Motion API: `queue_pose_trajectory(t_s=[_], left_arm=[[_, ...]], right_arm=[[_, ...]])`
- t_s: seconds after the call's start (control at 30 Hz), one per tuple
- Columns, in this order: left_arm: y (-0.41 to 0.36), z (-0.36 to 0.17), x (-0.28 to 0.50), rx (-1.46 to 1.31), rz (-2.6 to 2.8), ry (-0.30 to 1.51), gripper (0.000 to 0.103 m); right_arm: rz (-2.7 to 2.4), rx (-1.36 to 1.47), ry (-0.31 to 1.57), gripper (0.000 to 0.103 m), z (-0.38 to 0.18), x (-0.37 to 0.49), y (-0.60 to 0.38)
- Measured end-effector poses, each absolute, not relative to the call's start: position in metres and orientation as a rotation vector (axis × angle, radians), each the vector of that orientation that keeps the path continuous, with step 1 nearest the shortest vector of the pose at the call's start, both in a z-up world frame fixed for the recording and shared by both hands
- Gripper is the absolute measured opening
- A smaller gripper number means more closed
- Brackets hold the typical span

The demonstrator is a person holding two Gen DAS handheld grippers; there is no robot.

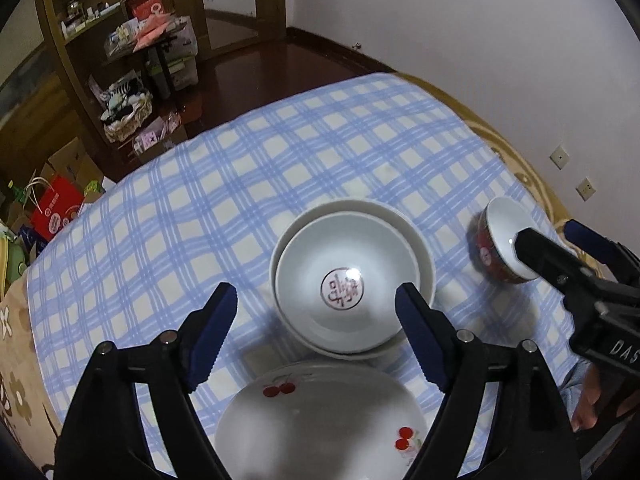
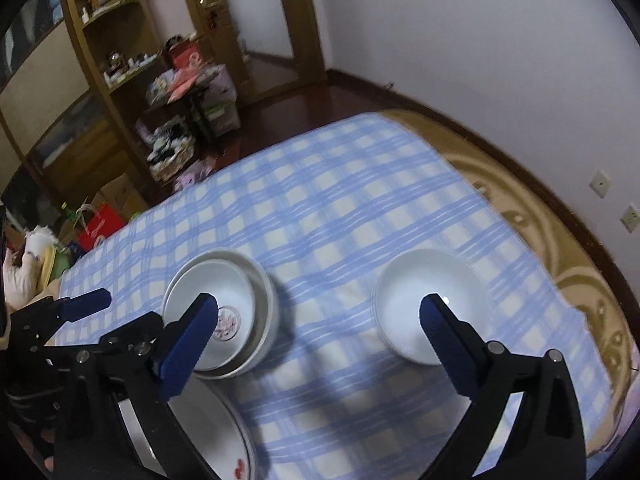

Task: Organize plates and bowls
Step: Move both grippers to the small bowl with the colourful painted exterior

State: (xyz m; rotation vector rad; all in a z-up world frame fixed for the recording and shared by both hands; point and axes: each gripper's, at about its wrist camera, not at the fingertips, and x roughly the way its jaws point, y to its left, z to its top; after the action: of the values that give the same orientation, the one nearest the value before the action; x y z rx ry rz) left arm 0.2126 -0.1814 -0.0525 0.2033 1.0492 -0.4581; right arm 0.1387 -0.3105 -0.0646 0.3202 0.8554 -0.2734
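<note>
L gripper (image 1: 316, 312): black plastic frame w/ two angled arms, each tipped w/ a dark blue pad. Blue pads (image 1: 214, 334) have saw-tooth ridges along inner edge. Round silver pivot screws on arms, two per side. Frame matte, edges squared.

R gripper (image 2: 318, 324): same build, black arms, blue ridged pads (image 2: 188, 348), silver screws at pivots. Seen from L wrist cam, its body carries white lettering "DAS", rest cut off by frame edge; small screws along its side.

Person: hand (image 1: 590, 400) partly visible behind R gripper body at right edge of view; light blue sleeve cuff (image 1: 576, 376) just beside it.
</note>
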Motion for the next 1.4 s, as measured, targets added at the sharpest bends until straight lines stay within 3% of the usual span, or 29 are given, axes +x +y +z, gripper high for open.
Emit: queue_pose_trajectory(t_s=[0.37,0.87,1.4], left_arm=[[-0.215,-0.032,0.217,0.232,-0.471,1.018,0.09],[-0.282,-0.048,0.217,0.281,-0.551,1.032,0.09],[-0.348,-0.065,0.224,0.34,-0.635,1.085,0.09]], right_arm=[[-0.4,0.364,0.81,0.103,-0.062,0.118,-0.36],[-0.533,0.377,0.762,0.103,-0.065,0.112,-0.402],[-0.584,0.441,0.883,0.103,-0.094,0.105,-0.446]])
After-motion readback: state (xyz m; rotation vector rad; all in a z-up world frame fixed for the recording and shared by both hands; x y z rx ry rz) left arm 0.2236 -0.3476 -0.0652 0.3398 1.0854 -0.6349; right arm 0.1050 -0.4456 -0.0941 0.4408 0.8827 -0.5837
